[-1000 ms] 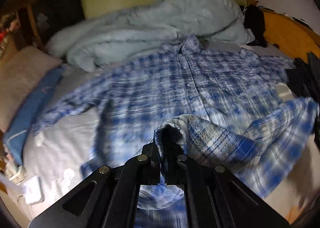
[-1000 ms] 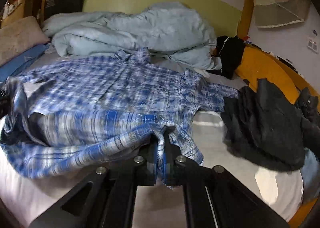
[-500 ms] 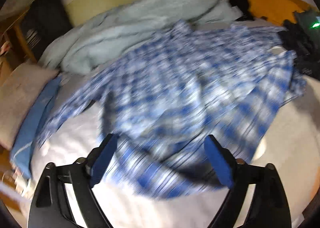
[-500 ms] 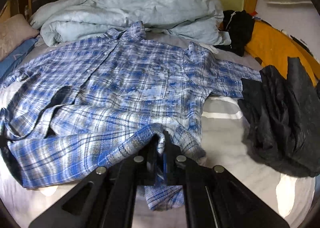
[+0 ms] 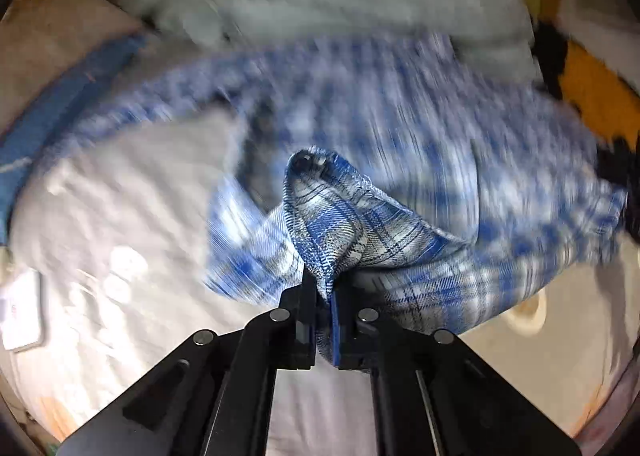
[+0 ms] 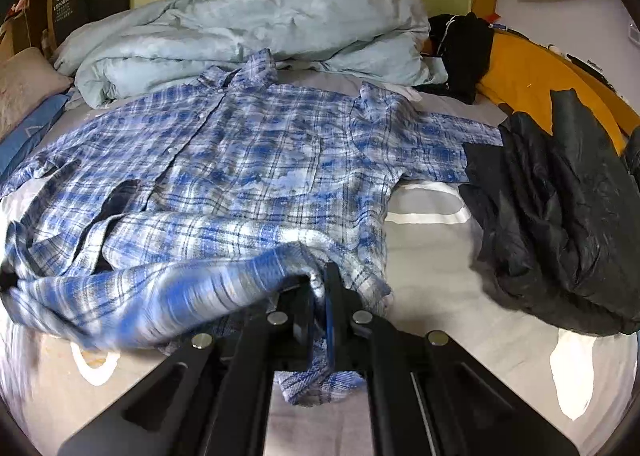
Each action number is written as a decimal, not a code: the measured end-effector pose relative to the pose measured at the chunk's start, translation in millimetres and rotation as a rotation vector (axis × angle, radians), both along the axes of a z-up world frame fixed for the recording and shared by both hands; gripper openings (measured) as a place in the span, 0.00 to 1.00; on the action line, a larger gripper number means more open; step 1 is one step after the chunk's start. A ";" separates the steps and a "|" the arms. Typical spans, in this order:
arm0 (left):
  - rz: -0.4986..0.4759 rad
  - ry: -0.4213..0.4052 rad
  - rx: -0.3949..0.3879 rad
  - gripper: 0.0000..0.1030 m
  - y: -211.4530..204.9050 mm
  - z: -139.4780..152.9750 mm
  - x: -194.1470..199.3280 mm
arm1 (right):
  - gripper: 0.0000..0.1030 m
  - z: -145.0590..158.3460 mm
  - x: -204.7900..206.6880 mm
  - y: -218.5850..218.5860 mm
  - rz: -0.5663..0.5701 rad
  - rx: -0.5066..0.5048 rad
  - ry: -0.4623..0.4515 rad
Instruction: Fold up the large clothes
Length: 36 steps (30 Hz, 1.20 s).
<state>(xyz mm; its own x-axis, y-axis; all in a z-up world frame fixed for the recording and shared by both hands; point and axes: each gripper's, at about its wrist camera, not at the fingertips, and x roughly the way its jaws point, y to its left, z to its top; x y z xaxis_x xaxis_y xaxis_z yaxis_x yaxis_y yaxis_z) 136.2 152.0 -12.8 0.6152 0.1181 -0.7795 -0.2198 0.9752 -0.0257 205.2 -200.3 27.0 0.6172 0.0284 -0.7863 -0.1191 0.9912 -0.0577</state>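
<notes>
Both tools [image 5: 324, 288] [image 6: 318, 288] angled downward, clamped on plaid shirt [image 6: 248, 160] hem.

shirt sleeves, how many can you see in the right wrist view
2. One sleeve runs off to the left edge of the bed; the other sleeve stretches right, its end under the black jacket. Cuffs are hidden.

Your only lettering is pale print under a small emblem on the dark box [image 6: 66, 4] at the upper left of the right wrist view, and it is too small to read. Your left wrist view is blurred and gives no readable text.
</notes>
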 end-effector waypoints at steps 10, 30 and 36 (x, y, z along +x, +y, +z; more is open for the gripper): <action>0.050 0.007 -0.012 0.12 43.4 25.9 86.5 | 0.03 -2.0 44.5 12.8 0.058 0.000 0.004; 0.134 0.112 -0.039 1.00 101.6 -23.8 51.9 | 0.91 8.6 22.5 -41.3 0.161 0.195 0.147; 0.077 0.152 -0.025 0.25 91.2 -60.5 56.8 | 0.18 -27.5 17.3 -26.0 0.190 0.084 0.213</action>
<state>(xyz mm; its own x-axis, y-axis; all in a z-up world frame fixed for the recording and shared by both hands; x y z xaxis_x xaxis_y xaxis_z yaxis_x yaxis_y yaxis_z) 193.0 243.3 -73.3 0.4798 0.1397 -0.8662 -0.2968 0.9549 -0.0105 222.5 -226.3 -0.5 0.4157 0.1978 -0.8877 -0.3037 0.9502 0.0695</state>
